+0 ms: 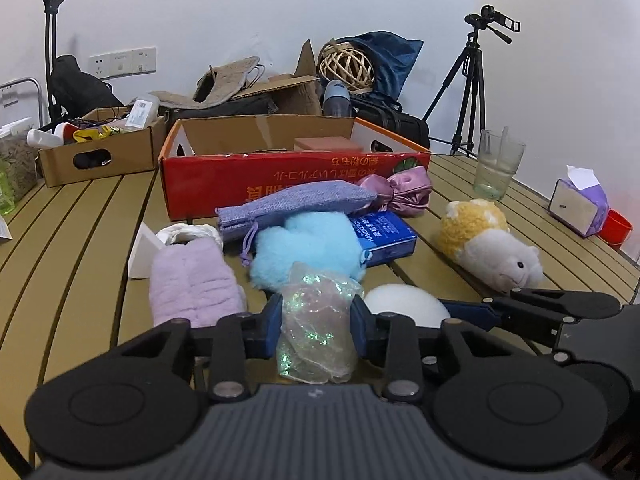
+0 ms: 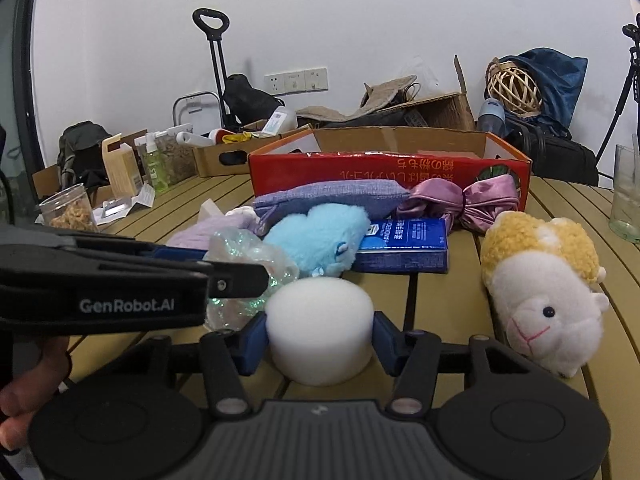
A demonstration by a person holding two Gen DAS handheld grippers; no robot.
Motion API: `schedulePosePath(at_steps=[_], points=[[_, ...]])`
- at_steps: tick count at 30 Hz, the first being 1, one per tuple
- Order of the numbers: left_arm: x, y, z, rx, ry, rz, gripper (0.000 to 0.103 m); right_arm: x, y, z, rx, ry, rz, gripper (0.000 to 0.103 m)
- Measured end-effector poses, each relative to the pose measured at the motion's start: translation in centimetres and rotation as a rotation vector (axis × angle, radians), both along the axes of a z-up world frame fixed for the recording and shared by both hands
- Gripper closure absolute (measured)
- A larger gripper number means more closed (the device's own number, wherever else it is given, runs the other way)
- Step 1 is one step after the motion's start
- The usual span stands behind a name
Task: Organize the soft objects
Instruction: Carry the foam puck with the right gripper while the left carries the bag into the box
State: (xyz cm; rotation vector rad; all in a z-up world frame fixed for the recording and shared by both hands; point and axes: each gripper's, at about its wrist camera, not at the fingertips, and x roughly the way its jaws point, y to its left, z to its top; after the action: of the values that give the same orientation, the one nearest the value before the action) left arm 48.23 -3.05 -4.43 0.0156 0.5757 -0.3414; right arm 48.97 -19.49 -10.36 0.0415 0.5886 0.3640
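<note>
Both grippers are taking hold: left gripper (image 1: 316, 322) clamps the crinkly iridescent cellophane bundle (image 1: 316, 328), and right gripper (image 2: 319, 336) has its blue pads against the white foam cylinder (image 2: 320, 326), both resting on the slatted tan table (image 1: 80, 216). Lifting toward the red cardboard box (image 1: 280, 178) likely comes next; it holds only a pinkish block (image 1: 328, 144), as far as shows.

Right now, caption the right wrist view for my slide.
Right hand-held gripper closed around a white foam cylinder, plush sheep beside it, red box behind.
</note>
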Motion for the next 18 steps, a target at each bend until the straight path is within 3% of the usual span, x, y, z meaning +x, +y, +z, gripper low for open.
schedulePosePath(at_steps=[5,10,14,18], points=[[-1.3,0.9,2.7,-0.049,-0.034,-0.003,0.071,-0.6,-0.8,1.2,0.017,0.006,0.020,0.051],[0.5,3.0,7.4,-0.119,-0.072,0.013,0.071,0.4,-2.2,5.1,0.031,-0.057,0.060,0.050],[6.2,4.3,10.7,-0.157,-0.073,0.028,0.069,4.9,-3.3,9.9,0.022,-0.128,0.094,0.050],[14.9,4.5,12.0,-0.152,0.005,0.054,0.069,13.1,-3.4,13.7,0.003,-0.123,0.125,0.049]])
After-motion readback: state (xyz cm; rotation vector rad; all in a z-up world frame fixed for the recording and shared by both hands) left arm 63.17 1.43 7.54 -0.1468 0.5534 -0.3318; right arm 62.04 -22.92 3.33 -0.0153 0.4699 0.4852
